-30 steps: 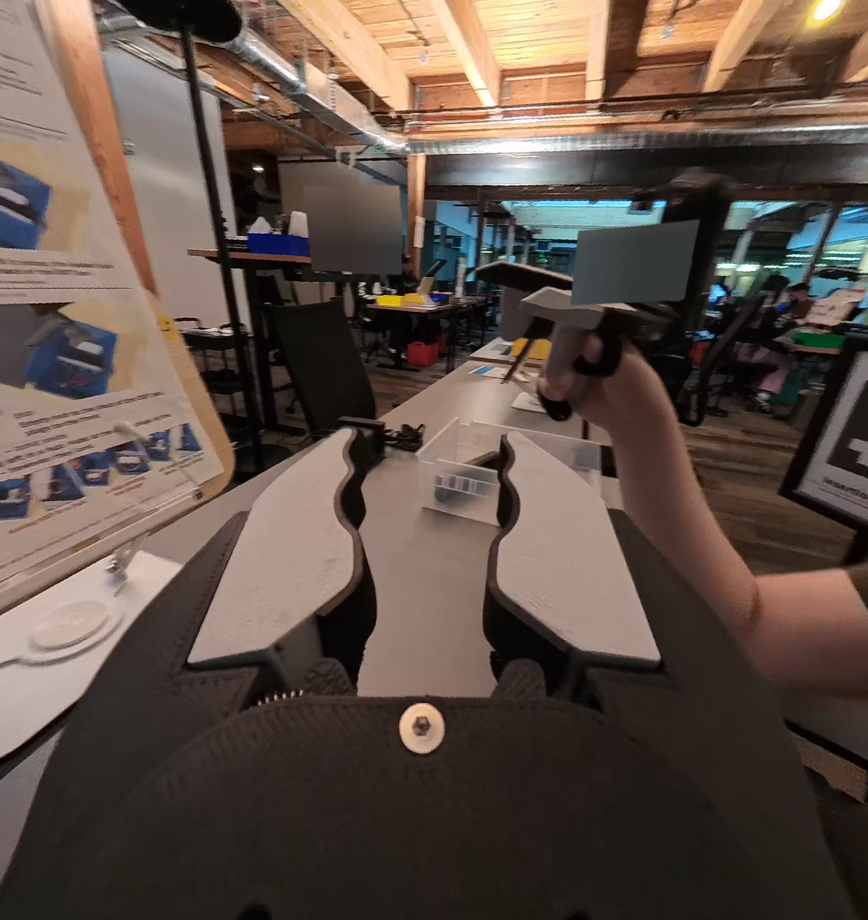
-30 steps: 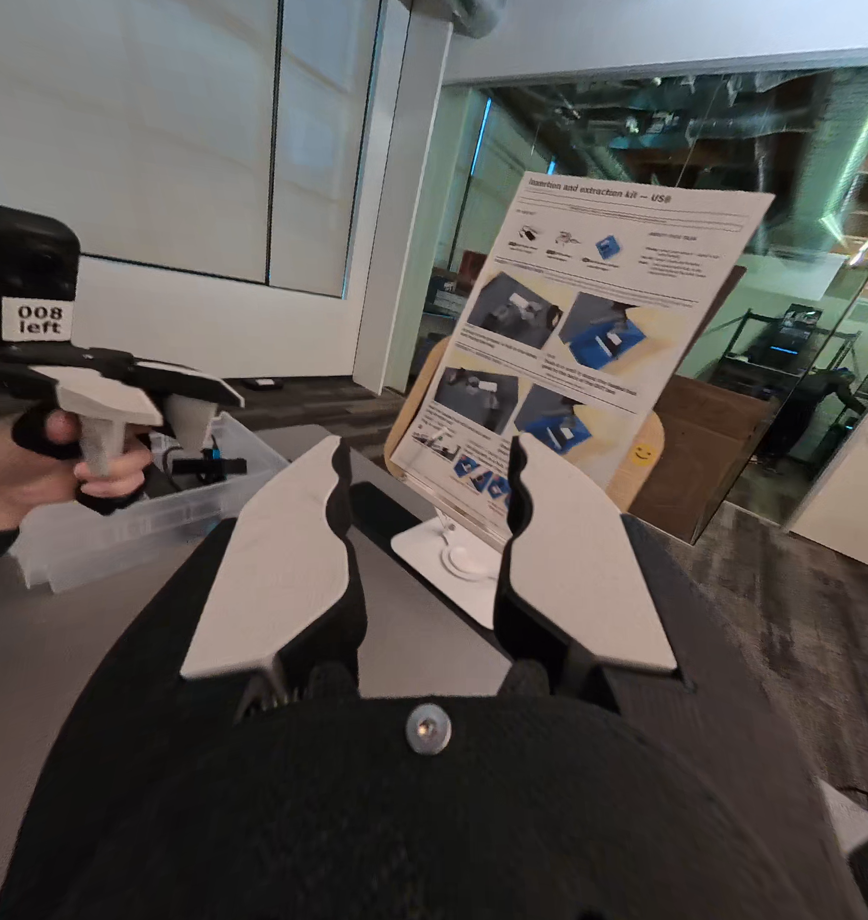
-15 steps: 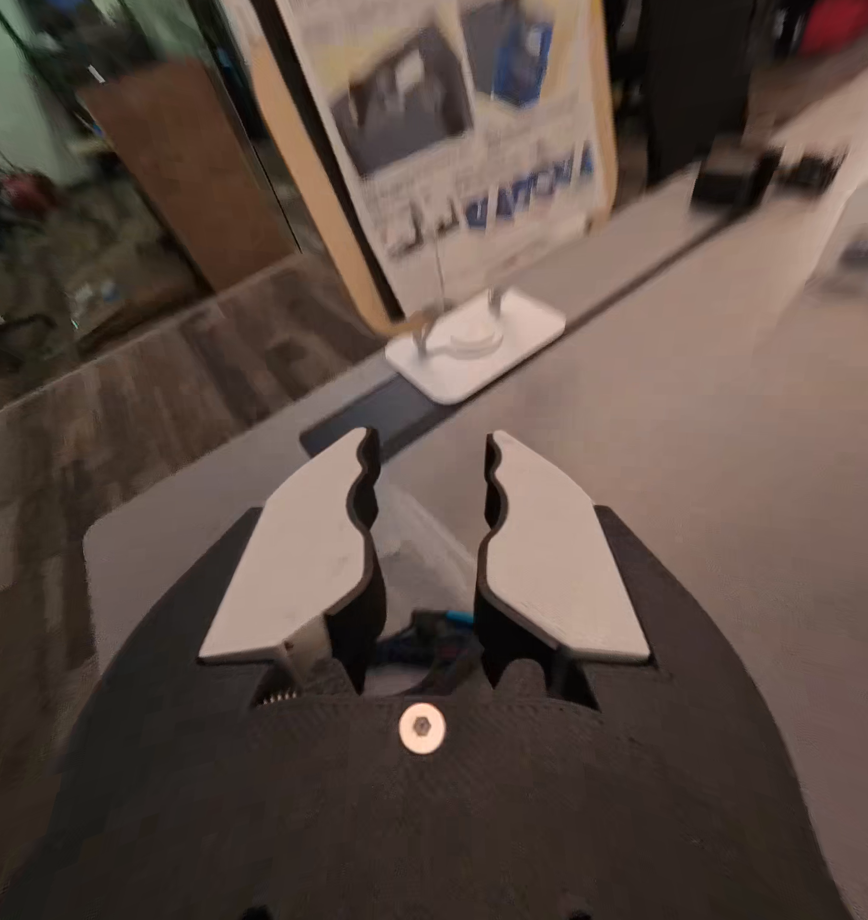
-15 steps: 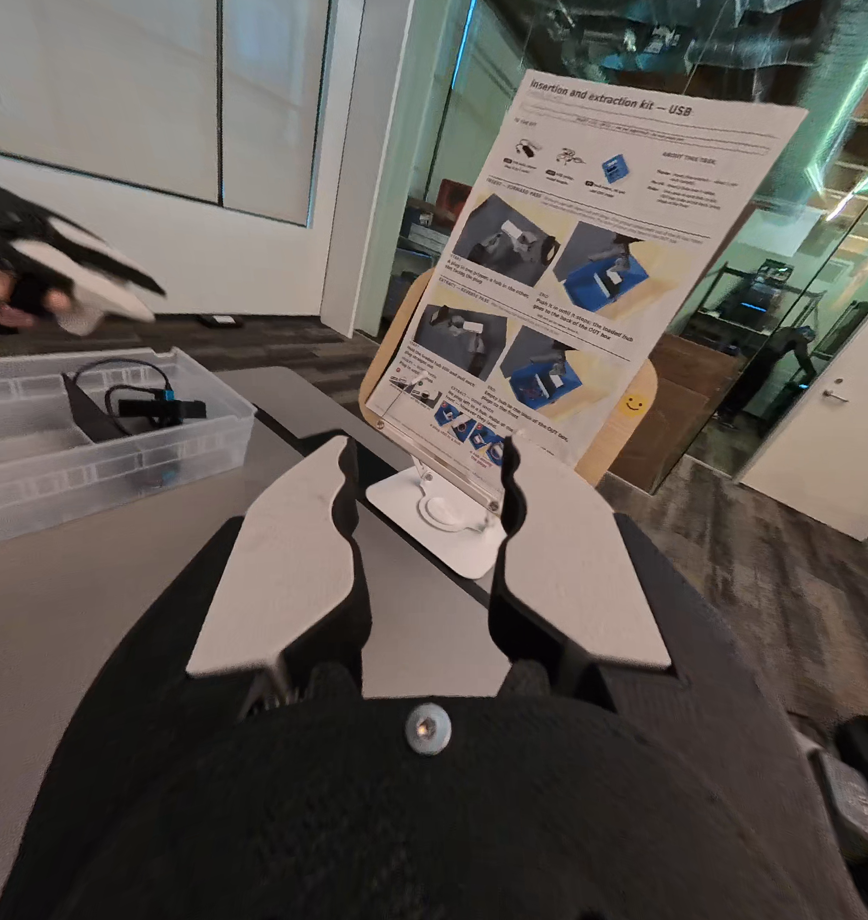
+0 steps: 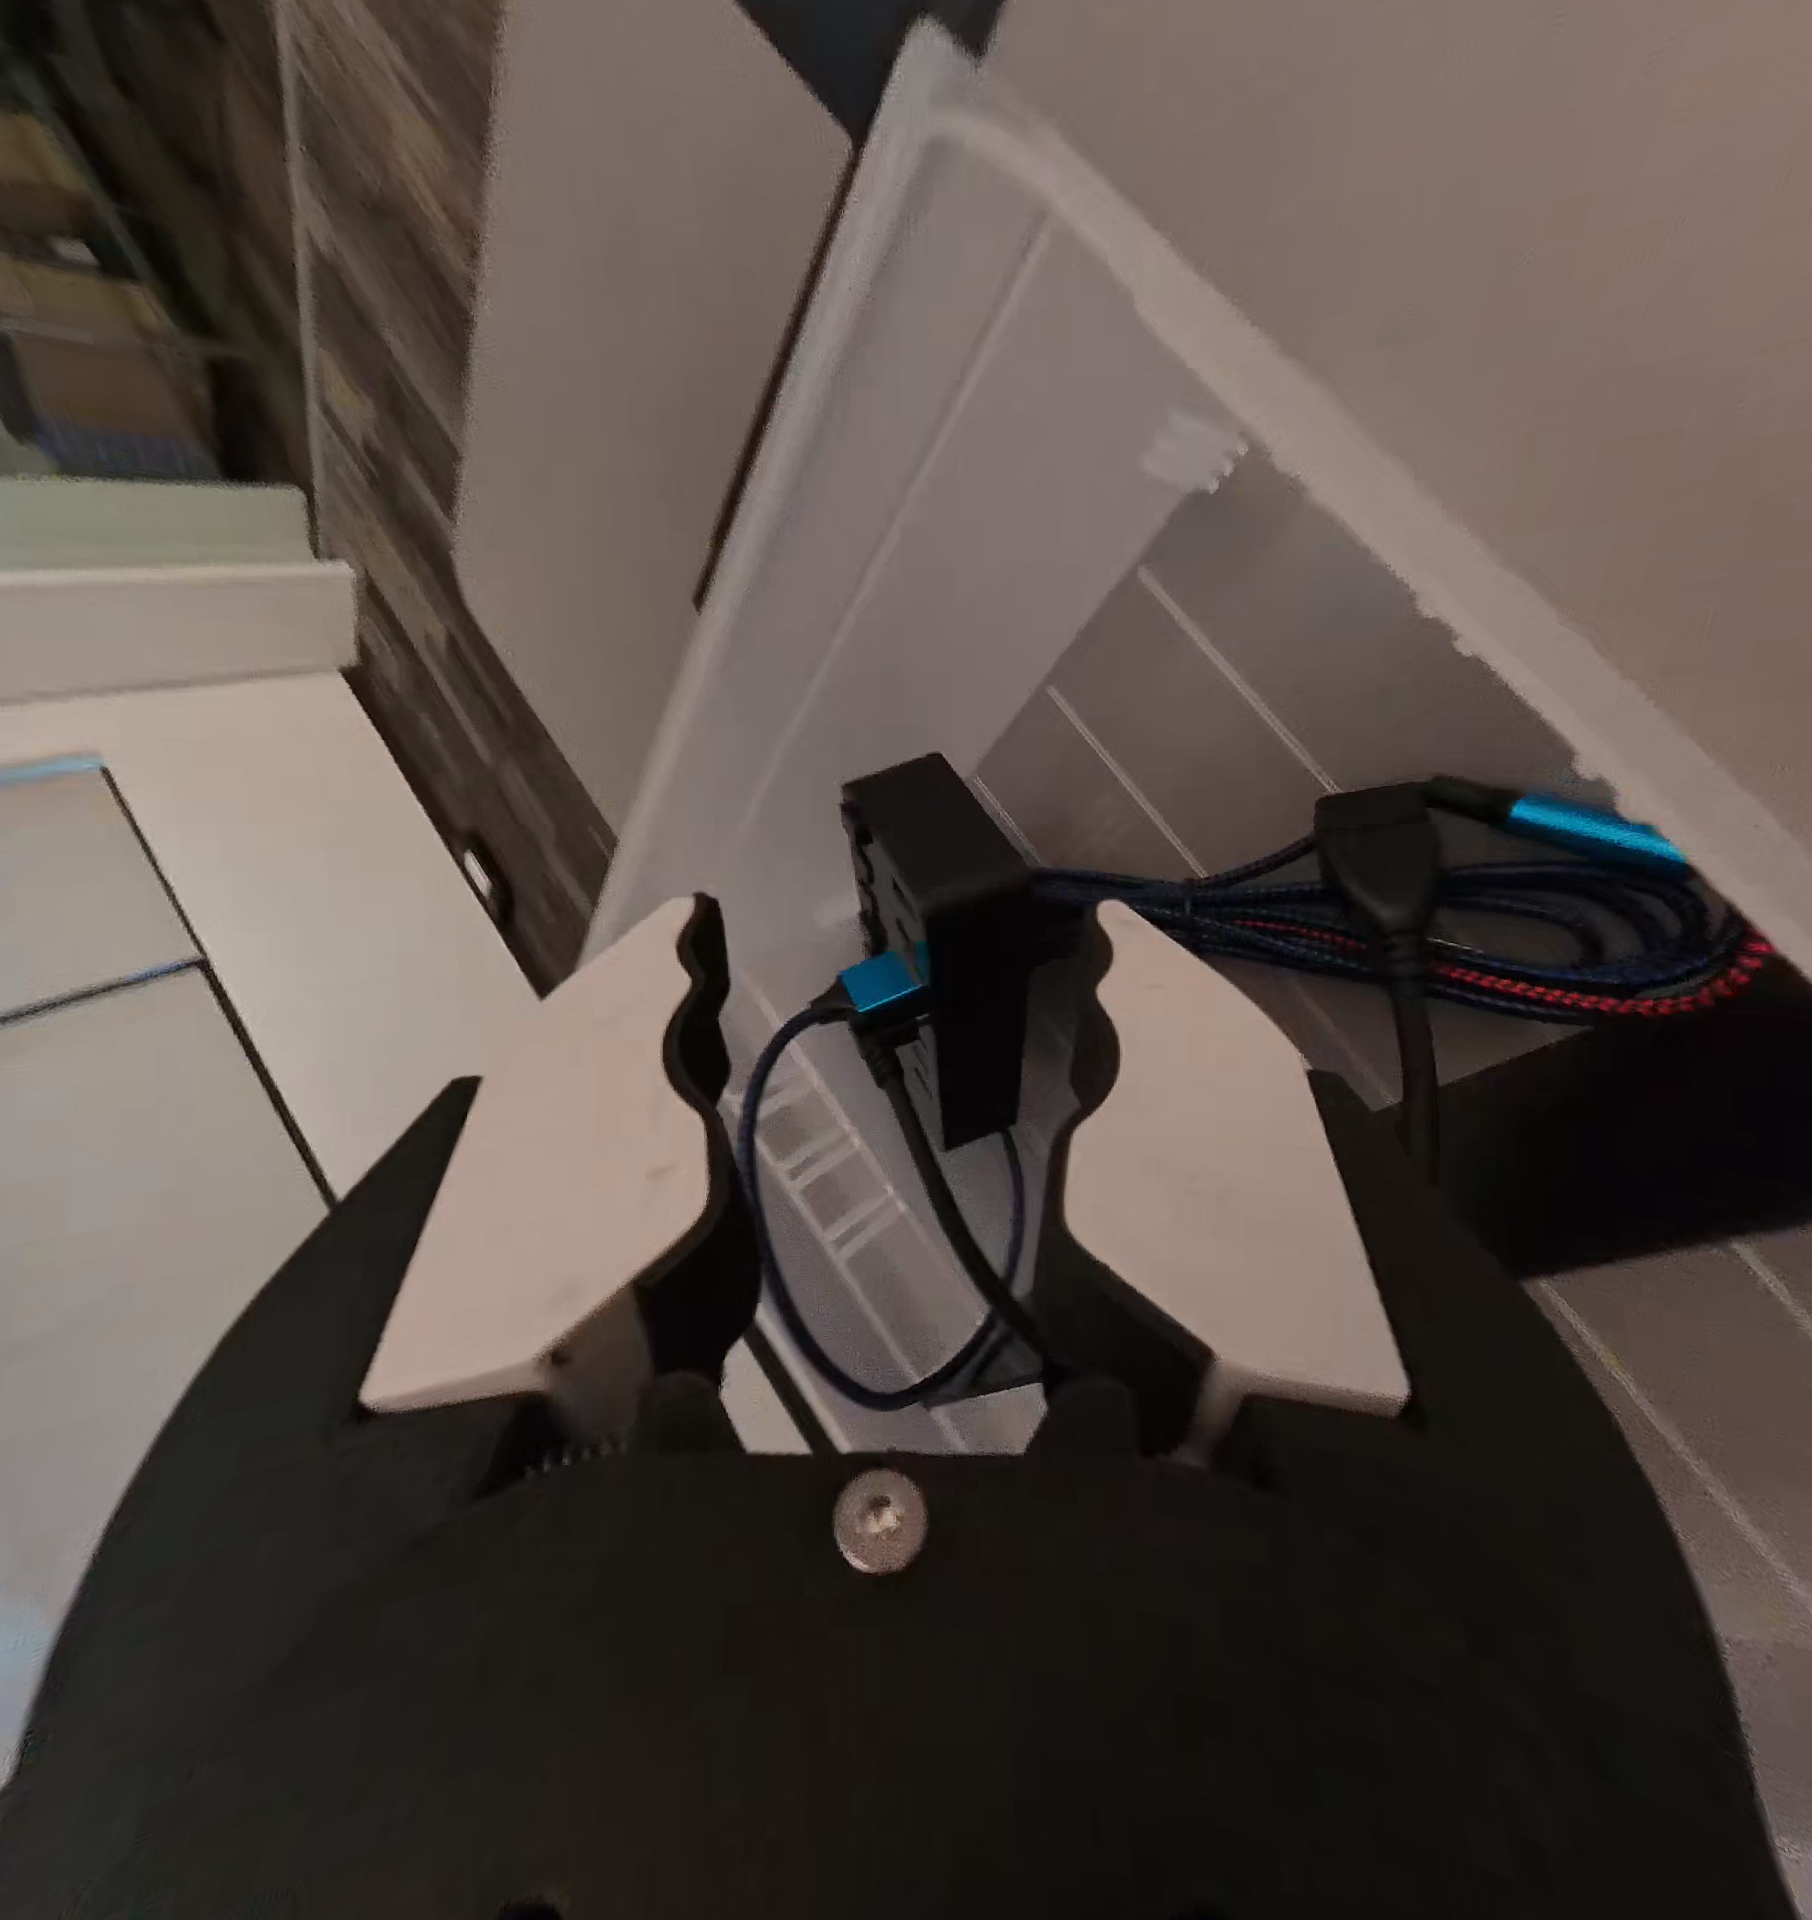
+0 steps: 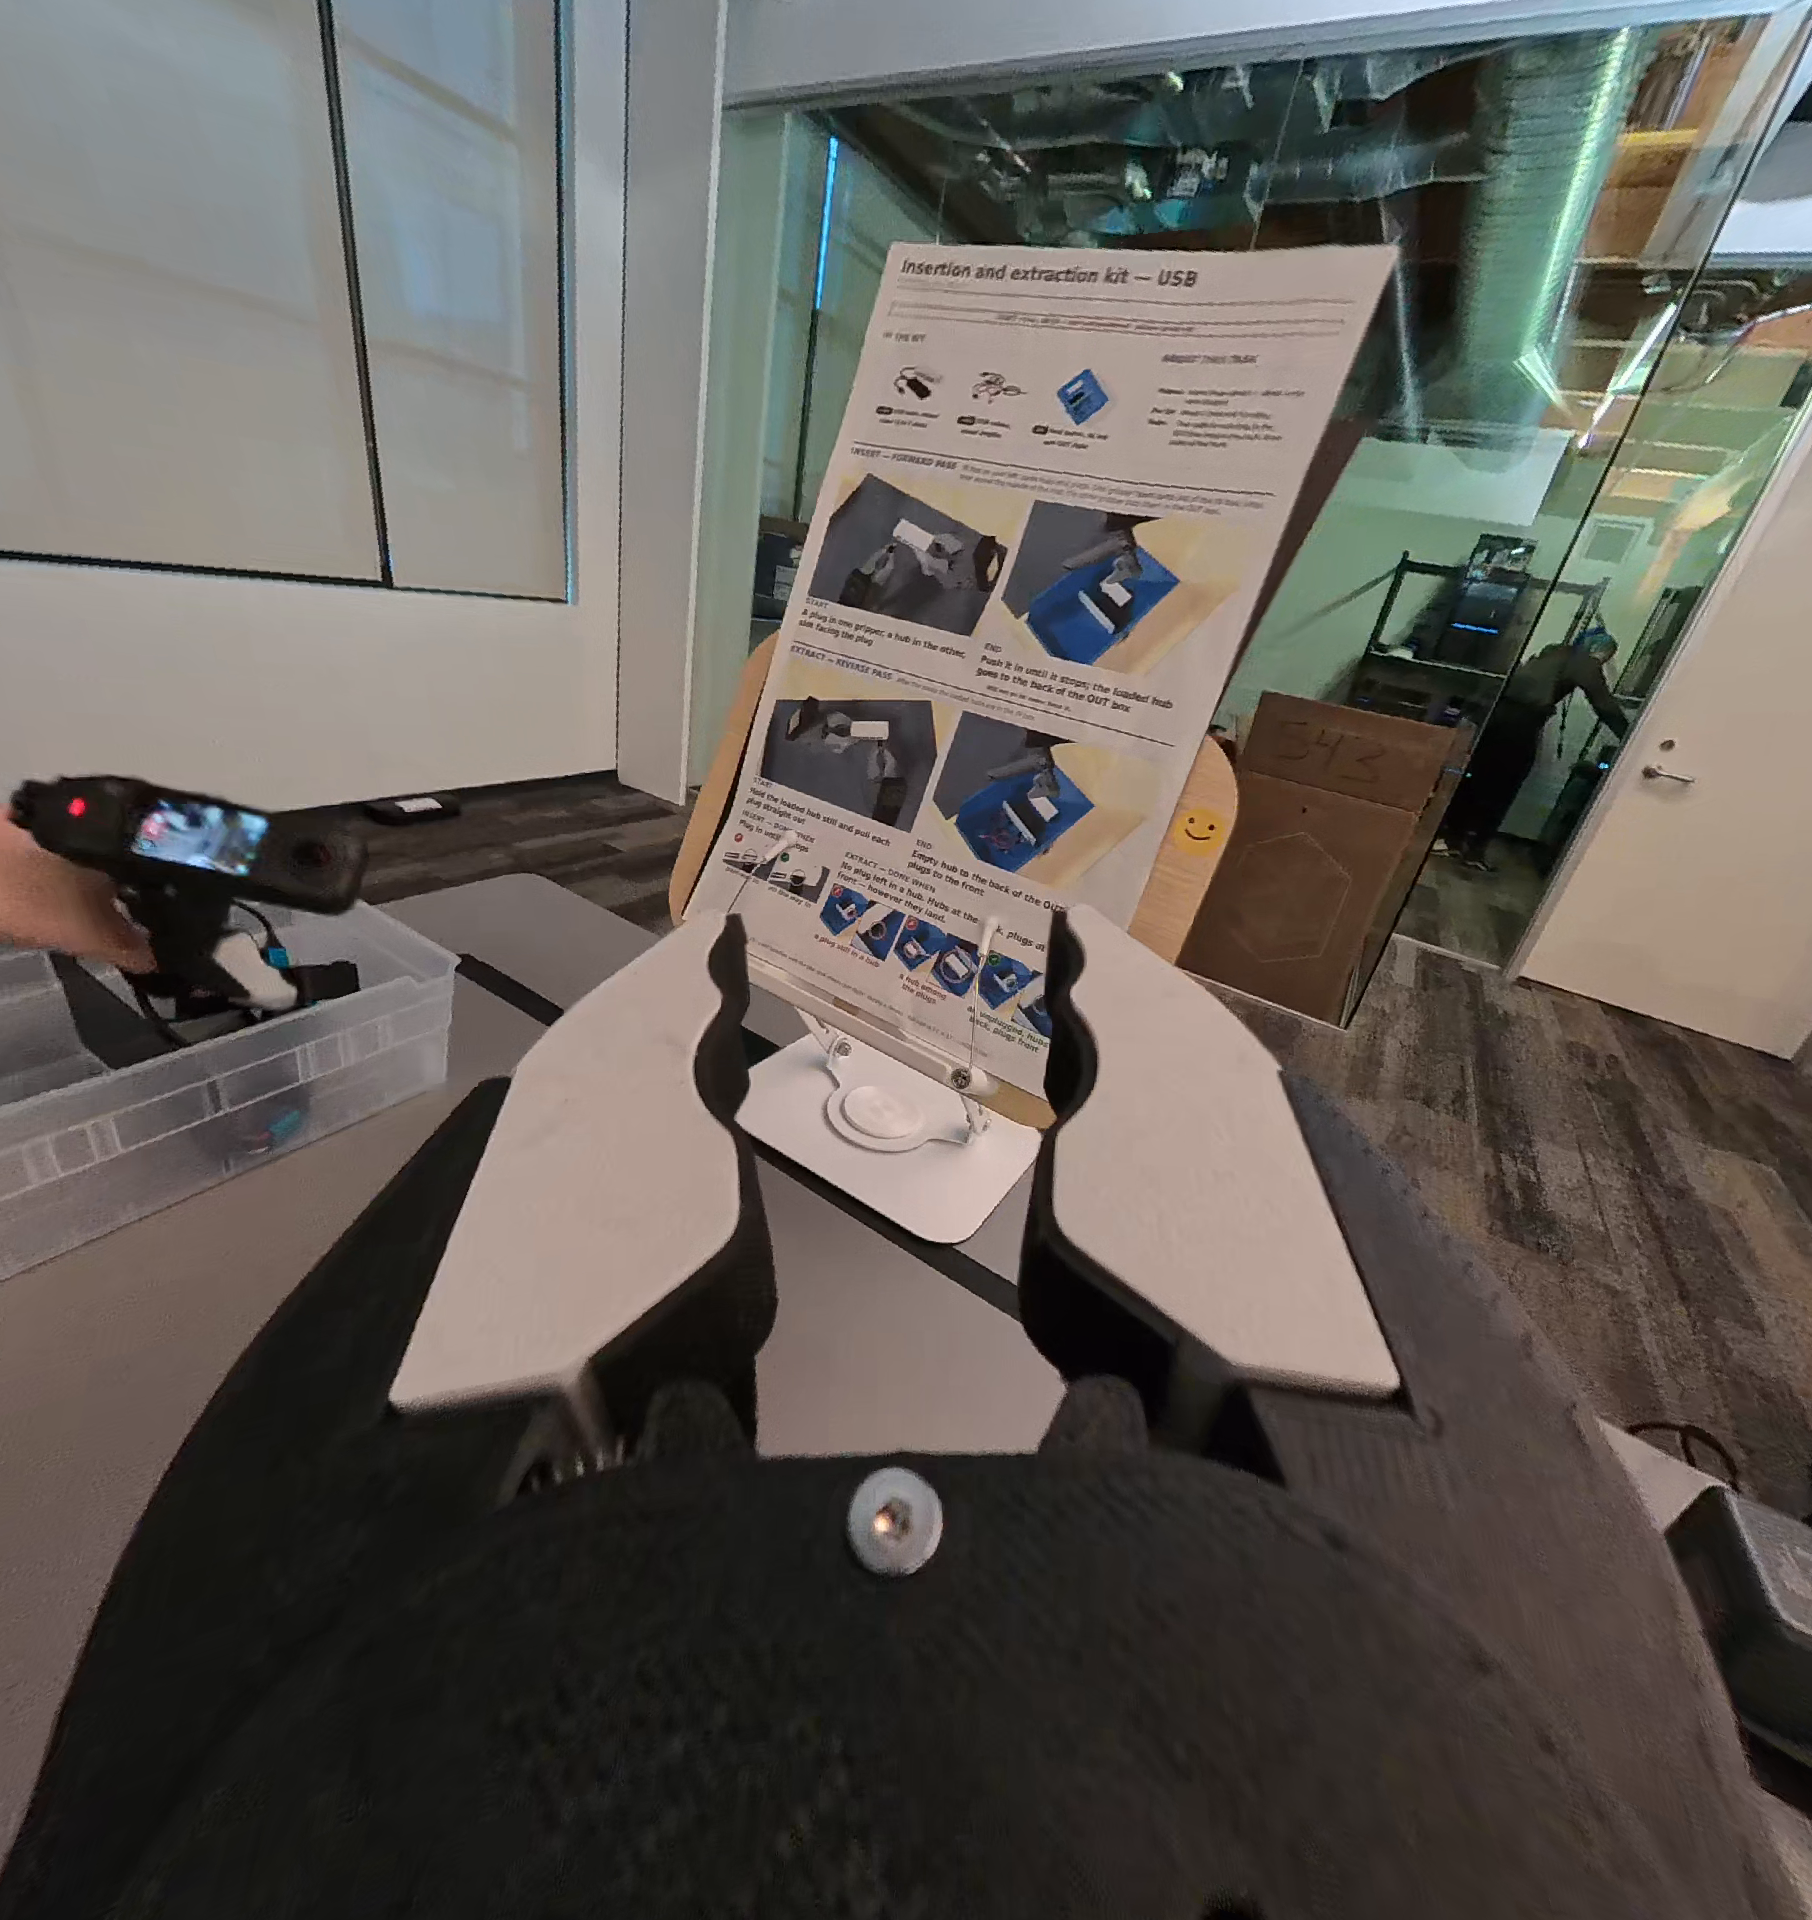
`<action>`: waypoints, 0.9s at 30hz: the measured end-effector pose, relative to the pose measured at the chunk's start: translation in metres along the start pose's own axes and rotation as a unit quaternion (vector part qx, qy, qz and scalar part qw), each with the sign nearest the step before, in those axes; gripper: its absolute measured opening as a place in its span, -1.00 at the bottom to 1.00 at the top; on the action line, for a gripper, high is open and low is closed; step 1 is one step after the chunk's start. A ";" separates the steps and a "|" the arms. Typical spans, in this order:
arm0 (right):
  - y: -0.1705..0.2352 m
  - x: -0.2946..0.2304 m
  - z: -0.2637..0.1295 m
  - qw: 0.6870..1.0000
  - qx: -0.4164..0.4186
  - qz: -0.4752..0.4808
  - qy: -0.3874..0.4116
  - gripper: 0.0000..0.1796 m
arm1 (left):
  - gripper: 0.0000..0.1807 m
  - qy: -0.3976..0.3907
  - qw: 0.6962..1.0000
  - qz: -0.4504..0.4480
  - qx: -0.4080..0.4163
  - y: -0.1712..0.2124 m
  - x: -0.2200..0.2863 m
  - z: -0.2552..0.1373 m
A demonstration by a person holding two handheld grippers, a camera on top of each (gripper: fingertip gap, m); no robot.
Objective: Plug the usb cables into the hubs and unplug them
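Observation:
In the left wrist view my left gripper (image 5: pixel 902 920) is open and reaches down into a clear plastic bin (image 5: pixel 881 416). A black USB hub (image 5: pixel 943 883) stands between its fingers, close to the right finger (image 5: pixel 1193 1091); the left finger is apart from it. A blue-shelled plug (image 5: pixel 881 982) with a dark braided cable sits in the hub. A bundle of blue and red braided cables (image 5: pixel 1504 935) lies to the right. In the right wrist view my right gripper (image 6: pixel 897 935) is open and empty above the grey table (image 6: pixel 154 1403). The left gripper (image 6: pixel 247 971) shows there, dipped into the bin (image 6: pixel 258 1091).
An instruction sheet on a white stand (image 6: pixel 1037 623) stands straight ahead of the right gripper at the table's far edge. A cardboard box (image 6: pixel 1317 862) sits on the floor behind it. A black power adapter (image 6: pixel 1795 1590) lies at the lower right. A black divider (image 5: pixel 1660 1122) crosses the bin. Left tips to right tips: about 55 cm. To reach the blue-shelled plug (image 5: pixel 881 982) in a straight line is about 4 cm for my left fingers, about 60 cm for my right.
My left gripper swung from facing across the room down into the bin and opened wider around the hub. My right gripper stayed open and turned slightly toward the sheet.

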State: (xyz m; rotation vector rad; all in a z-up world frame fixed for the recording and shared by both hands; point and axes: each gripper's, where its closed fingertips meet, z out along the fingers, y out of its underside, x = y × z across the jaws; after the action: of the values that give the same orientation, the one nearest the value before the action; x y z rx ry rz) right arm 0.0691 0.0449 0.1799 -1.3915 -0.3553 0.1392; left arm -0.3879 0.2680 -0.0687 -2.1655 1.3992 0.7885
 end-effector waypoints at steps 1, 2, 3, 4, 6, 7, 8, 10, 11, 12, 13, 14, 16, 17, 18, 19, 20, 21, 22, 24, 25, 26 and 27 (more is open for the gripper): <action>0.000 0.002 -0.001 1.000 0.002 0.008 0.000 -0.39 | -0.30 0.013 1.000 -0.007 -0.019 0.003 0.003 0.005; 0.001 0.004 -0.002 1.000 0.002 0.015 0.000 -0.39 | -0.28 0.020 0.999 -0.010 -0.038 0.006 0.006 0.010; 0.002 0.006 -0.003 1.000 0.003 0.021 -0.001 -0.39 | -0.26 0.016 0.999 -0.006 -0.051 0.008 0.006 0.014; 0.002 0.008 -0.004 1.000 0.004 0.025 0.000 -0.39 | -0.29 0.008 0.998 0.004 -0.060 0.009 0.006 0.018; 0.001 0.010 -0.006 1.000 0.007 0.027 0.001 -0.39 | -0.33 -0.002 0.997 0.013 -0.076 0.010 0.006 0.025; 0.001 0.010 -0.007 1.000 0.008 0.027 0.002 -0.39 | -0.33 -0.004 0.997 0.011 -0.078 0.010 0.007 0.028; 0.000 0.011 -0.008 1.000 0.010 0.027 0.003 -0.39 | -0.35 -0.006 0.997 0.006 -0.076 0.009 0.007 0.031; 0.000 0.012 -0.009 1.000 0.011 0.027 0.003 -0.39 | -0.39 -0.010 0.997 -0.007 -0.076 0.009 0.008 0.036; 0.000 0.012 -0.010 1.000 0.012 0.027 0.004 -0.39 | -0.40 -0.015 0.997 -0.010 -0.079 0.009 0.007 0.039; -0.001 0.013 -0.011 1.000 0.013 0.028 0.005 -0.39 | -0.42 -0.023 0.996 -0.009 -0.084 0.011 0.006 0.041; -0.001 0.014 -0.011 0.999 0.014 0.029 0.006 -0.39 | -0.44 -0.031 0.995 -0.007 -0.090 0.012 0.005 0.042; -0.001 0.015 -0.012 0.999 0.015 0.031 0.006 -0.39 | -0.48 -0.037 0.995 -0.006 -0.093 0.013 0.004 0.044; 0.000 0.017 -0.013 0.999 0.015 0.034 0.007 -0.39 | -0.55 -0.043 0.994 -0.018 -0.096 0.013 0.002 0.045; 0.000 0.018 -0.014 0.999 0.015 0.035 0.007 -0.39 | -0.60 -0.035 0.994 -0.024 -0.098 0.014 0.004 0.045; 0.000 0.019 -0.015 0.999 0.015 0.037 0.008 -0.39 | -0.61 -0.033 0.994 -0.027 -0.099 0.014 0.004 0.045; 0.000 0.019 -0.016 0.999 0.016 0.037 0.009 -0.39 | -0.62 -0.033 0.994 -0.029 -0.103 0.015 0.004 0.045; 0.000 0.020 -0.016 0.999 0.016 0.037 0.008 -0.39 | -0.62 -0.034 0.993 -0.029 -0.108 0.016 0.003 0.044; 0.000 0.020 -0.017 0.999 0.017 0.038 0.008 -0.39 | -0.63 -0.035 0.993 -0.027 -0.111 0.016 0.003 0.044; 0.000 0.021 -0.017 0.999 0.017 0.039 0.008 -0.39 | -0.64 -0.039 0.992 -0.023 -0.114 0.017 0.001 0.043; 0.000 0.021 -0.019 0.999 0.017 0.040 0.007 -0.40 | -0.67 -0.044 0.992 -0.021 -0.112 0.017 -0.003 0.038; 0.000 0.021 -0.020 0.999 0.018 0.041 0.007 -0.40 | -0.68 -0.046 0.993 -0.028 -0.101 0.016 -0.006 0.033; 0.000 0.021 -0.020 0.999 0.020 0.041 0.005 -0.40 | -0.69 -0.048 0.994 -0.039 -0.087 0.014 -0.010 0.027; -0.001 0.021 -0.020 0.999 0.022 0.043 0.003 -0.40 | -0.69 -0.049 0.995 -0.053 -0.071 0.012 -0.015 0.020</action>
State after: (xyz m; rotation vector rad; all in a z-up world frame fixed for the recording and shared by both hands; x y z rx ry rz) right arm 0.0952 0.0319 0.1816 -1.3641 -0.2862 0.2117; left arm -0.4083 0.2859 -0.0743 -2.2518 1.2030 0.9663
